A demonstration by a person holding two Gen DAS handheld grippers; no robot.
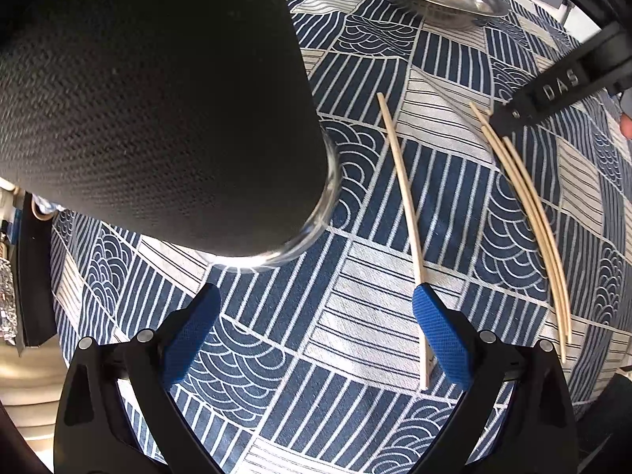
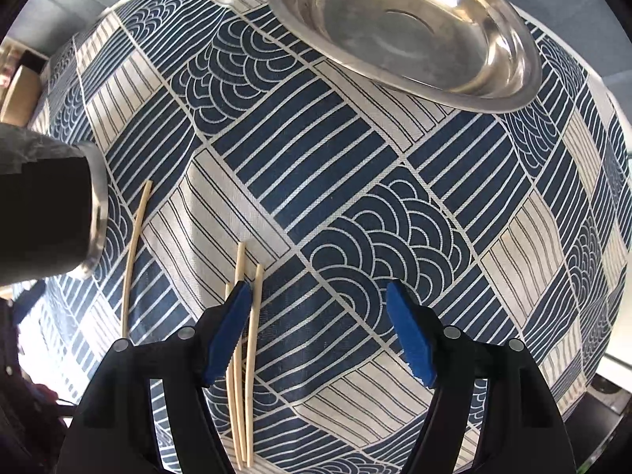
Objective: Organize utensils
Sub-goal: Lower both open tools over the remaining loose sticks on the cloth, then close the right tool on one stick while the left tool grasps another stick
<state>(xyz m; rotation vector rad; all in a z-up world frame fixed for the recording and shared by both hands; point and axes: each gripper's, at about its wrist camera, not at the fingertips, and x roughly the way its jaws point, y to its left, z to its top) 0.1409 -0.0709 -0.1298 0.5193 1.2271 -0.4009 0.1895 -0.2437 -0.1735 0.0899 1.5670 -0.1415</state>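
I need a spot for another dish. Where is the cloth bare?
Bare cloth lies between the steel bowl and the three chopsticks, and right of the right tongs. It is crowded between the black cup, the lone chopstick and the trio.

Glossy steel bowl (image 2: 414,27), pale wooden chopsticks (image 2: 241,355), printed woven tablecloth (image 2: 335,181).

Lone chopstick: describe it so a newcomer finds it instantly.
Start at the tall black cup on the blue-and-white patterned tablecloth. Just beside its base lies the lone chopstick, pale wood, flat on the cloth. Unlike the bundle of three chopsticks under the right gripper, it lies by itself.
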